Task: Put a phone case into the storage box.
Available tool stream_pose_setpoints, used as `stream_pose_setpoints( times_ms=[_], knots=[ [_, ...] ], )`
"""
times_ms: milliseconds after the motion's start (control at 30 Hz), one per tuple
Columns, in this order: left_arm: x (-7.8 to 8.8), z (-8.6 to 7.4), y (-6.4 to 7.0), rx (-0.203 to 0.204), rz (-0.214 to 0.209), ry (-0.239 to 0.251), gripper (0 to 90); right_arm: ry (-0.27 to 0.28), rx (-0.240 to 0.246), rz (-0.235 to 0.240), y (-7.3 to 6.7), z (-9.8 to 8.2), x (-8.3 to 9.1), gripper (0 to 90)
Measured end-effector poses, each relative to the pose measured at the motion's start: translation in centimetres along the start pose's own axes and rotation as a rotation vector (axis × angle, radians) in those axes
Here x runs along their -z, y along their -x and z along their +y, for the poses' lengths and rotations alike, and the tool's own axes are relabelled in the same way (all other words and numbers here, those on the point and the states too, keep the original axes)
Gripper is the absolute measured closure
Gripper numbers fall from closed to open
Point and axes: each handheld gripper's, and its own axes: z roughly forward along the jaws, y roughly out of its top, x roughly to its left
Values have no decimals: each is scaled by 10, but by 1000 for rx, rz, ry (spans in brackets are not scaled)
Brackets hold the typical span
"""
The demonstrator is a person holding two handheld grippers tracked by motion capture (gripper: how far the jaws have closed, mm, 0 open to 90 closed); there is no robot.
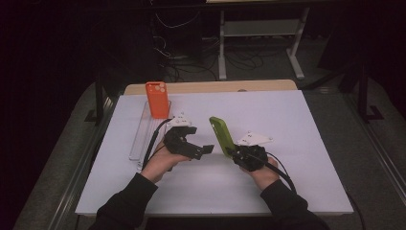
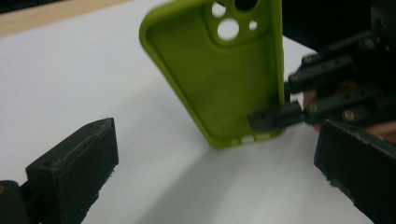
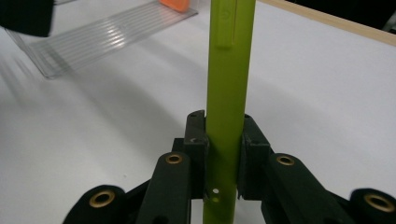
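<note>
Up high, two phone cases show: one green case pinched by the right gripper above the white table, one orange case standing on one clear rack. Looking along the left gripper, its jaws are spread wide, holding nothing. Along the right gripper, both jaws squeeze the green case's thin edge.

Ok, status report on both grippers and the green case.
Right gripper shut on green case, held on edge. Left gripper open, facing it, not touching. Orange case in clear rack, well clear.
</note>
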Motion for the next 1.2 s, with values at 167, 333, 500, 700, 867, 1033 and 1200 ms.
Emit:
stream_pose_setpoints(
  times_ms=[167, 333, 500, 700, 867, 1033, 1200],
  knots=[
    [-4, 3, 0, 23, 19, 34, 0, 12, -9, 34, -5, 3, -2, 756],
    [-8, 3, 0, 50, 12, 61, 0, 19, -19, 64, -12, 4, -3, 756],
    [-12, 3, 2, 23, 8, 54, 0, 42, -21, 89, -18, 6, -5, 756],
    [-14, 3, 3, 36, 2, 76, 0, 54, -16, 119, -24, 7, -5, 756],
    [-16, 2, 4, 48, 0, 98, 0, 52, -5, 127, -28, 7, -7, 756],
    [-17, 1, 3, 67, 8, 107, 0, 48, 4, 128, -31, 7, -8, 756],
    [-17, 1, 4, 83, 26, 116, 24, 39, 18, 128, -32, 6, -9, 755]
  ],
)
